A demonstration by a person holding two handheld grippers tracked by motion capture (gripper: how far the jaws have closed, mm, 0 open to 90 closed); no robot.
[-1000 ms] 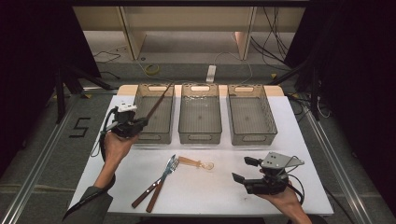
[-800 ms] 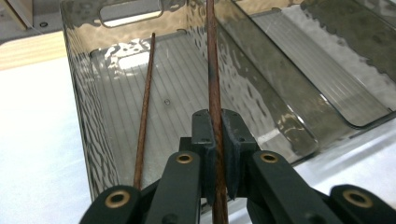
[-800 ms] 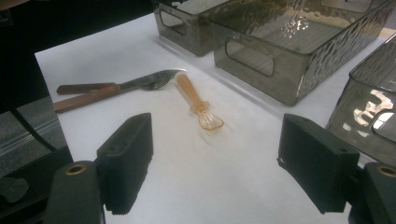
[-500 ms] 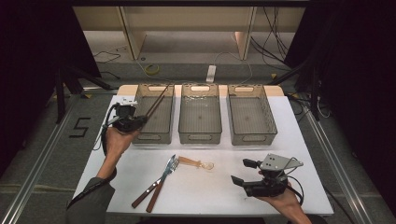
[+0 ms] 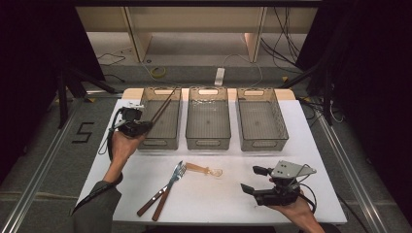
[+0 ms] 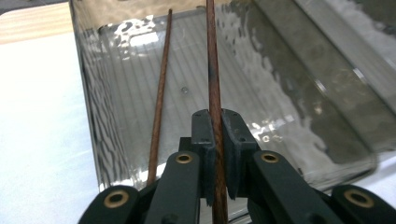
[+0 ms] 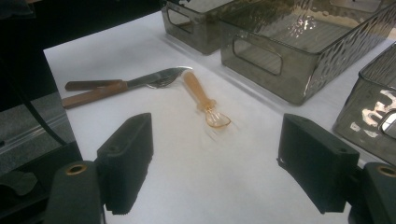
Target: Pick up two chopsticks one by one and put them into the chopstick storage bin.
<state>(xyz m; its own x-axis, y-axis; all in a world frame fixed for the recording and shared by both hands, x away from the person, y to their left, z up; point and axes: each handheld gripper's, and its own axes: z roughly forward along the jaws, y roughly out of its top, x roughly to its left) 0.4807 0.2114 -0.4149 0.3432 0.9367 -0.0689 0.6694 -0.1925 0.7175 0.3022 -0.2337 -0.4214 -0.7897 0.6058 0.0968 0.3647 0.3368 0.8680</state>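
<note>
Chopstick (image 6: pixel 215 93) sits clamped in left tool (image 6: pixel 215 140) over bin (image 6: pixel 299 93).

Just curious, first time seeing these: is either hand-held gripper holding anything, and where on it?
The left hand-held gripper clamps one chopstick near its lower end, over the left bin. The right hand-held gripper is open, empty.

Lab-type recording bay, not home. White-topped table (image 5: pixel 291 145) stands on grey floor inside metal rail frame (image 5: pixel 39 179). Black curtains either side of table. Loose cables (image 5: pixel 155 73) and power strip (image 5: pixel 219 76) on floor beyond table. Taped "5" (image 5: pixel 83 132) left of table.
</note>
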